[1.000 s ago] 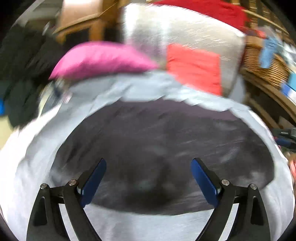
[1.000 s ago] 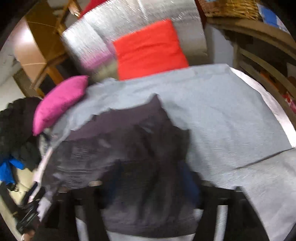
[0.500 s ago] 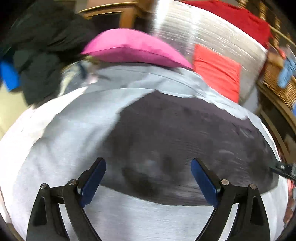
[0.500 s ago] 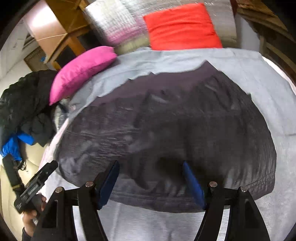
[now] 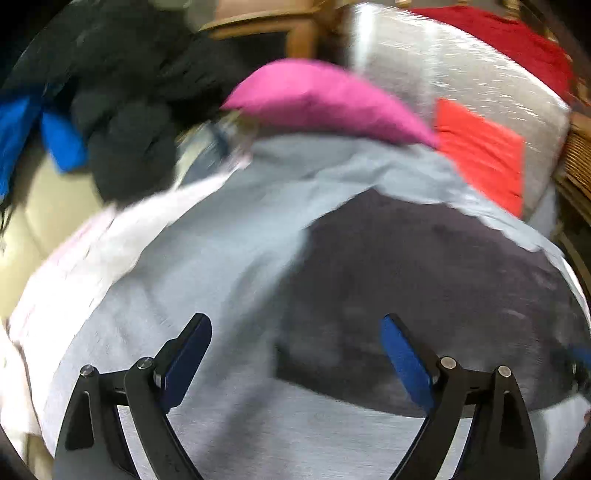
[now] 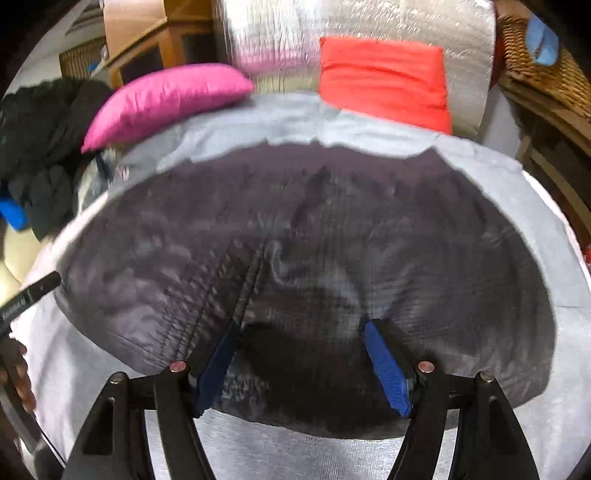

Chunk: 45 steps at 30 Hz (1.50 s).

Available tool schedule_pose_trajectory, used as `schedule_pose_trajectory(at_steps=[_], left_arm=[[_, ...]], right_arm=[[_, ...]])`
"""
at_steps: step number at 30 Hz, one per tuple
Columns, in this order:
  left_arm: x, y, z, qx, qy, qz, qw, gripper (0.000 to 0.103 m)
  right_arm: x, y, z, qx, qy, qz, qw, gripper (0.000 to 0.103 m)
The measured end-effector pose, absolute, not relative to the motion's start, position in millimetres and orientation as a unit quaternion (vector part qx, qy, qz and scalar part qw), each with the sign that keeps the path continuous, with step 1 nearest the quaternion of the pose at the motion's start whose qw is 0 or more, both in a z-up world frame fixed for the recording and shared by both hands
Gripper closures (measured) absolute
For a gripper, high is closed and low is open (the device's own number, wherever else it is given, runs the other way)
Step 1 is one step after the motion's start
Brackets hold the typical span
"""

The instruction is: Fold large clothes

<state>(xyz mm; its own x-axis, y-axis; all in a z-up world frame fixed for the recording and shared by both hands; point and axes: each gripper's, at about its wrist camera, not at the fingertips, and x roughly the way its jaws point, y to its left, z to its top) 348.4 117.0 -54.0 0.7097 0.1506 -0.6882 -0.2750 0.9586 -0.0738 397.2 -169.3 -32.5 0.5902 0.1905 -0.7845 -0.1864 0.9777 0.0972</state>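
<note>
Ahead of both grippers, a dark grey garment (image 6: 332, 236) lies spread flat on a pale grey sheet (image 6: 517, 177), its near hem just in front of the fingertips. Under the right gripper (image 6: 301, 356) the cloth now fills the middle of the view, with a stitched seam running from its centre down toward the left pad; a second ago the same garment hung bunched and blurred in front of that tool, and half a second ago it was already laid out. The right jaws stand apart with dark fabric showing between the blue pads (image 6: 388, 373), and whether they press on it cannot be told. The left gripper (image 5: 295, 354) hangs with its jaws wide apart over the garment's left edge (image 5: 424, 295), nothing held; compared with a second ago, when the dark cloth sat squarely between its fingers, the garment now lies toward the right finger and bare sheet toward the left. Beyond the garment sit a pink cushion (image 6: 166, 99) to the far left and a red cushion (image 6: 384, 81) straight ahead against a silvery backrest (image 6: 369, 18). At the left rim of the right view a hand (image 6: 14, 373) holds a black bar with small lettering too blurred to read.
</note>
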Motion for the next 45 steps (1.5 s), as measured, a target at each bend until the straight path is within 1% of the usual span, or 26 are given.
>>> schedule_pose_trajectory(at_steps=[2, 5, 8, 10, 15, 19, 21, 23, 25, 28, 34, 38, 41, 43, 45], left_arm=[[348.2, 81.8, -49.3, -0.055, 0.355, 0.078, 0.93, 0.01], [355.2, 35.5, -55.6, -0.01, 0.359, 0.046, 0.932, 0.01], [371.5, 13.3, -73.1, 0.029, 0.378, 0.063, 0.923, 0.01], [383.4, 4.8, -96.3, 0.054, 0.415, 0.068, 0.905, 0.009], [374.2, -4.4, -99.8, 0.083, 0.411, 0.07, 0.905, 0.008], [373.2, 8.1, -81.9, 0.06, 0.414, 0.055, 0.906, 0.009], [366.1, 23.6, -68.4, 0.045, 0.386, 0.073, 0.918, 0.009], [364.0, 46.4, -62.3, 0.018, 0.376, 0.099, 0.921, 0.009], [368.5, 65.2, -68.5, 0.002, 0.387, 0.121, 0.914, 0.009], [378.1, 84.1, -93.2, 0.004, 0.422, 0.14, 0.896, 0.008], [377.4, 90.4, -100.2, -0.027, 0.429, 0.133, 0.893, 0.008], [367.7, 101.9, -78.3, -0.058, 0.405, 0.128, 0.903, 0.008], [356.4, 118.8, -64.5, -0.081, 0.368, 0.147, 0.915, 0.008], [363.5, 126.4, -76.4, -0.07, 0.393, 0.164, 0.902, 0.01], [371.5, 133.8, -97.6, -0.077, 0.428, 0.162, 0.886, 0.009]], right_arm=[[390.3, -170.9, -17.9, 0.006, 0.409, 0.102, 0.907, 0.028], [384.8, -166.9, -14.6, 0.017, 0.386, 0.094, 0.917, 0.028], [387.4, -162.4, -26.6, 0.021, 0.4, 0.087, 0.912, 0.028], [394.4, -160.2, -43.2, 0.021, 0.42, 0.081, 0.904, 0.028], [398.7, -155.4, -57.0, 0.0, 0.432, 0.059, 0.9, 0.028], [406.7, -160.7, -54.1, 0.02, 0.44, 0.071, 0.895, 0.027], [405.1, -175.3, -43.3, 0.043, 0.435, 0.08, 0.896, 0.027], [395.6, -200.0, -30.2, 0.061, 0.412, 0.065, 0.907, 0.026], [390.8, -224.3, -25.1, 0.07, 0.403, 0.043, 0.911, 0.026], [398.9, -258.8, -34.8, 0.088, 0.418, 0.008, 0.904, 0.026], [410.0, -264.5, -53.6, 0.054, 0.422, -0.02, 0.905, 0.026], [407.5, -269.8, -47.0, 0.073, 0.431, -0.014, 0.899, 0.026], [396.1, -285.4, -29.6, 0.091, 0.405, -0.024, 0.91, 0.026], [394.0, -295.2, -24.3, 0.098, 0.394, -0.037, 0.913, 0.026], [402.2, -301.2, -35.7, 0.095, 0.422, -0.042, 0.901, 0.026]])
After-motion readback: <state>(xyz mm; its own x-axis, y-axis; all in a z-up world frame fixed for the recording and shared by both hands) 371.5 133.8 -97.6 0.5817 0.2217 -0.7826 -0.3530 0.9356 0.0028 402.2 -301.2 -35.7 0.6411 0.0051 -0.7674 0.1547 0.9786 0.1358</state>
